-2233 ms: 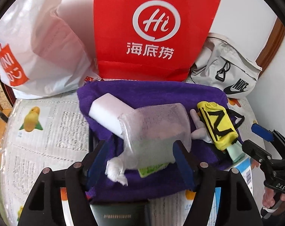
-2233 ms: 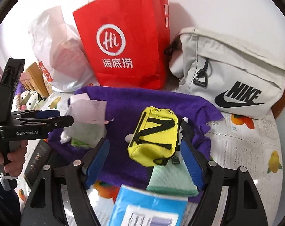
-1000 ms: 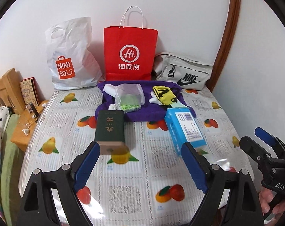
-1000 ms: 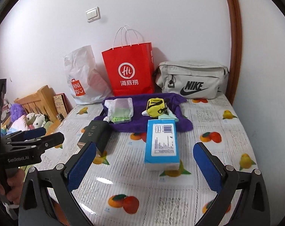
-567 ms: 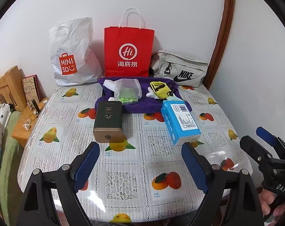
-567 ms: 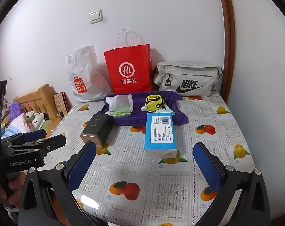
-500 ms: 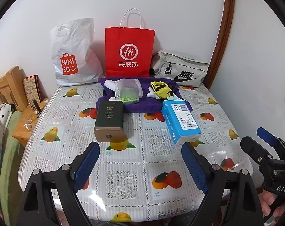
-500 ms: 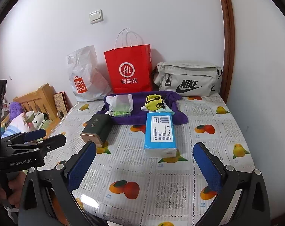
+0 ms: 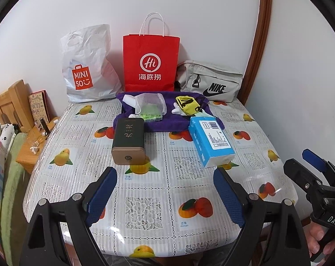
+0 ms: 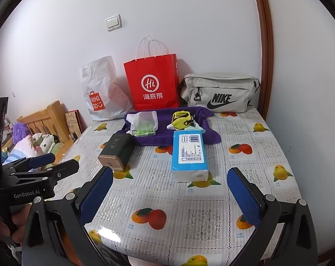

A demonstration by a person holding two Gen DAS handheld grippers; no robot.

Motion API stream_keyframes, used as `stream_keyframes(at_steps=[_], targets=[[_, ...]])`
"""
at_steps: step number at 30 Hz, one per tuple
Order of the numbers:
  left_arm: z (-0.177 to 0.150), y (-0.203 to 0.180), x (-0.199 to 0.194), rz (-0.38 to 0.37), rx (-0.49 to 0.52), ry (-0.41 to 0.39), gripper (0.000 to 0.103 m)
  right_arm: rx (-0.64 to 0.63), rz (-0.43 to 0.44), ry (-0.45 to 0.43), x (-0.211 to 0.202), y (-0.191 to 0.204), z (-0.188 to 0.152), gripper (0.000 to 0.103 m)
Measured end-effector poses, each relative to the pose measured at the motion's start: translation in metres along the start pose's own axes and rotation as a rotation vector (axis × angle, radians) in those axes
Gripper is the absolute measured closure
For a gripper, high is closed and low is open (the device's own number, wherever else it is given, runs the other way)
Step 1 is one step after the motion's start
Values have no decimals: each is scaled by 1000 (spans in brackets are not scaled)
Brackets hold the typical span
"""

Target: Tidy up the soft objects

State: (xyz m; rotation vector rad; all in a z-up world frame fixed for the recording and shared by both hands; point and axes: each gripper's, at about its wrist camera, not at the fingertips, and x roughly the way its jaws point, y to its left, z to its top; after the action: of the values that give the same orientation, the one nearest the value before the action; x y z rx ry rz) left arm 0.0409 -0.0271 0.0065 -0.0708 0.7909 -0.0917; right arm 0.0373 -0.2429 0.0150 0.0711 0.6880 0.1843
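A purple cloth point(image 9: 167, 124) point(image 10: 185, 136) lies at the far middle of the table. On it are a clear mesh pouch point(image 9: 148, 103) point(image 10: 143, 120) with green contents and a yellow pouch point(image 9: 187, 106) point(image 10: 180, 117). A blue tissue pack point(image 9: 211, 140) point(image 10: 188, 153) and a dark green box point(image 9: 128, 140) point(image 10: 116, 150) lie in front of the cloth. My left gripper point(image 9: 165, 194) and my right gripper point(image 10: 169, 196) are both open and empty, held over the table's near edge, far from the cloth.
A white Miniso bag point(image 9: 87, 73), a red paper bag point(image 9: 150, 64) and a grey Nike bag point(image 9: 208, 84) stand against the back wall. A wooden bed frame point(image 9: 10, 104) and bedding lie to the left. The table has a fruit-print cover point(image 9: 189, 199).
Both grippers have pulled far back from the purple cloth to the table's near edge. Over the last half second the views are almost still.
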Motion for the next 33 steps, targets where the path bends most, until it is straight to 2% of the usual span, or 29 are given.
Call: stream_keyframes(at_steps=[33], targets=[[-3, -2, -7, 4, 4, -4, 15, -1, -7, -5, -6, 1, -2, 2]])
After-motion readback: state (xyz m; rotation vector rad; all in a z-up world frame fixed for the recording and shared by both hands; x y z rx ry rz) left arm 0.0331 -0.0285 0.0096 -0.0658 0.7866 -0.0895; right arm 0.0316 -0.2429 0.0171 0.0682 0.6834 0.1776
